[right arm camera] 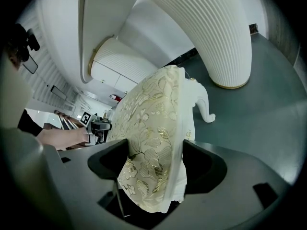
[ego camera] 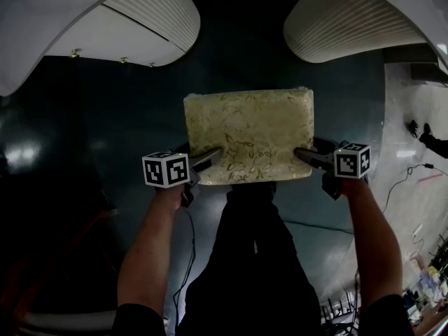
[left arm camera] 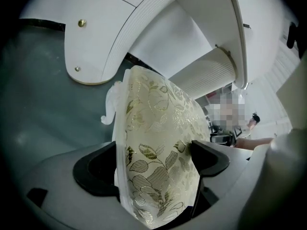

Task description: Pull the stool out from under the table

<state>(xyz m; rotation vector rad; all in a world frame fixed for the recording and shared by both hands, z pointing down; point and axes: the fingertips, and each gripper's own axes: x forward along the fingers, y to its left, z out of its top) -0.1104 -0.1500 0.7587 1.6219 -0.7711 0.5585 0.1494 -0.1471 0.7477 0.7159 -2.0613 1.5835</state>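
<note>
The stool [ego camera: 248, 135] has a cream cushion with a gold leaf pattern and stands on the dark floor, in front of the gap between two white table tops. My left gripper [ego camera: 210, 156] is shut on the cushion's left near edge, my right gripper [ego camera: 302, 154] on its right near edge. In the left gripper view the cushion [left arm camera: 158, 152] fills the space between both jaws, and a white curved stool leg [left arm camera: 111, 104] shows behind. The right gripper view shows the cushion [right arm camera: 156, 143] clamped the same way, with a white leg [right arm camera: 204, 104] beyond.
A white curved table top [ego camera: 91, 26] lies at the upper left and another [ego camera: 364, 19] at the upper right, with a ribbed white pedestal [right arm camera: 216, 37]. The person's dark trousers [ego camera: 252, 257] stand just behind the stool. Cables [ego camera: 406, 177] trail on the pale floor at right.
</note>
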